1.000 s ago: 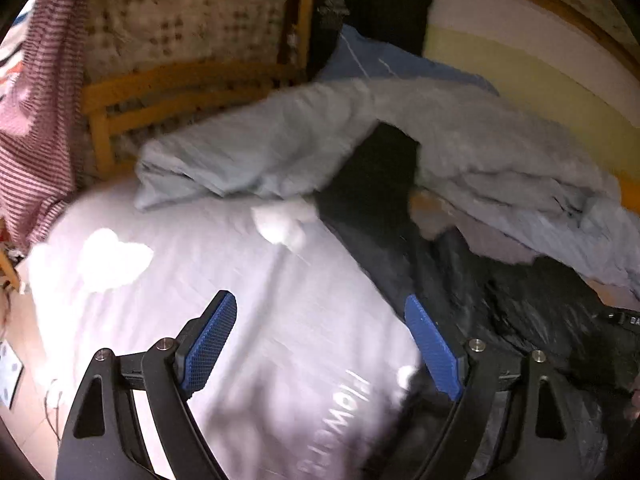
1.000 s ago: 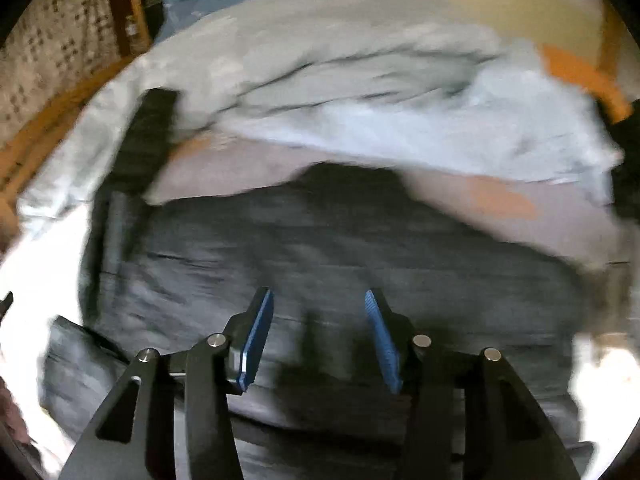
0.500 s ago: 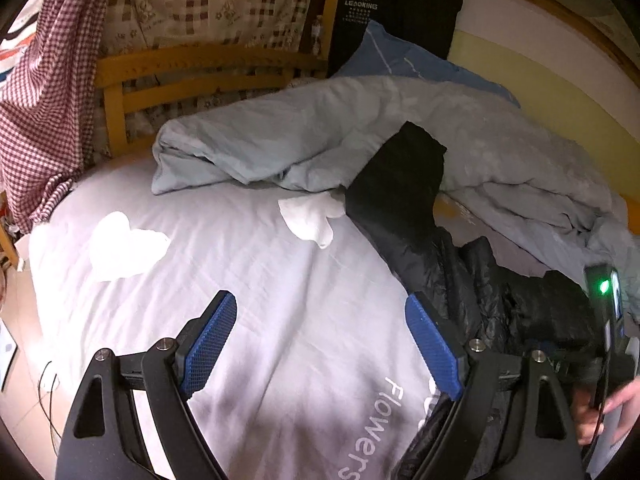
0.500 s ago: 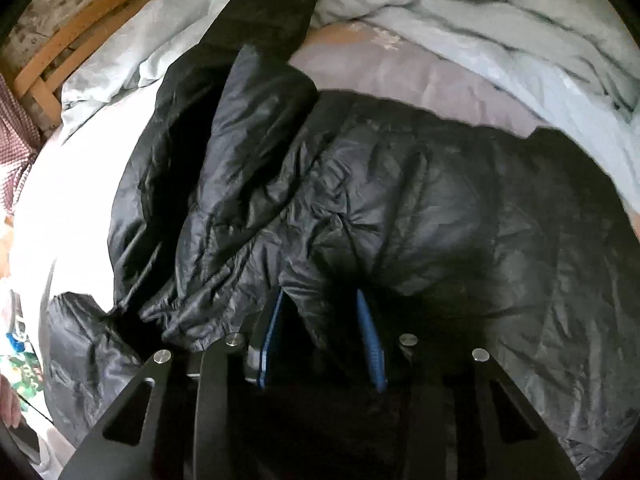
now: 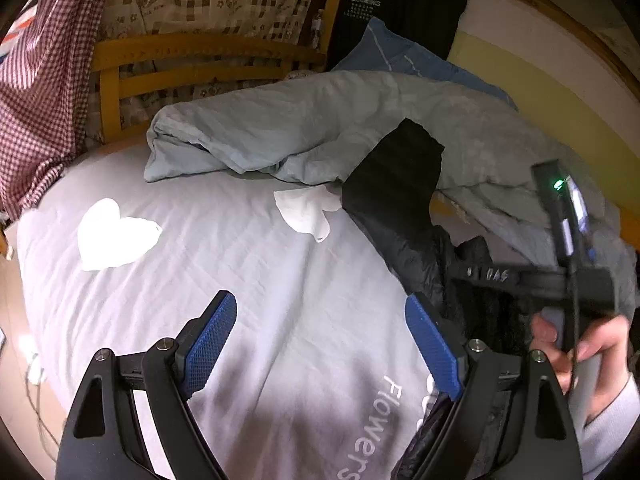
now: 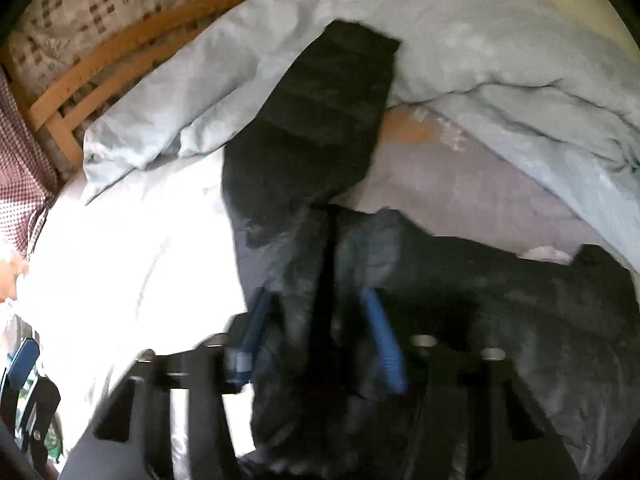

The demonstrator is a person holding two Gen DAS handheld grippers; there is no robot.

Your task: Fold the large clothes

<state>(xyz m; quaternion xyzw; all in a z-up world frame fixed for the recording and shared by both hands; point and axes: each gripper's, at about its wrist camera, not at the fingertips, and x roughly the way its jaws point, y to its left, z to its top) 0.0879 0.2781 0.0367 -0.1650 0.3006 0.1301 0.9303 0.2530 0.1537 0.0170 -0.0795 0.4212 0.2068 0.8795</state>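
A black puffer jacket (image 5: 400,200) lies on the lilac bed sheet (image 5: 240,280), one sleeve (image 6: 320,120) reaching up onto the duvet. My right gripper (image 6: 316,320) is closing, and a bunched fold of the jacket (image 6: 500,300) fills the gap between its blue pads, which press on it. In the left wrist view a person's hand (image 5: 580,352) holds that gripper over the jacket at the right. My left gripper (image 5: 320,340) hangs open above the bare sheet, just left of the jacket, with nothing between its fingers.
A crumpled light-blue duvet (image 5: 320,120) runs across the far side of the bed. Behind it are a wooden headboard (image 5: 200,52), a blue pillow (image 5: 420,60) and a black board (image 5: 400,4). Two white cloths (image 5: 112,236) (image 5: 308,212) lie on the sheet. A checked cloth (image 5: 36,80) hangs at the left.
My right gripper swept over the jacket, sank into it and narrowed onto a fold of fabric. The hand with it came into the left wrist view. The left gripper shifted slightly.
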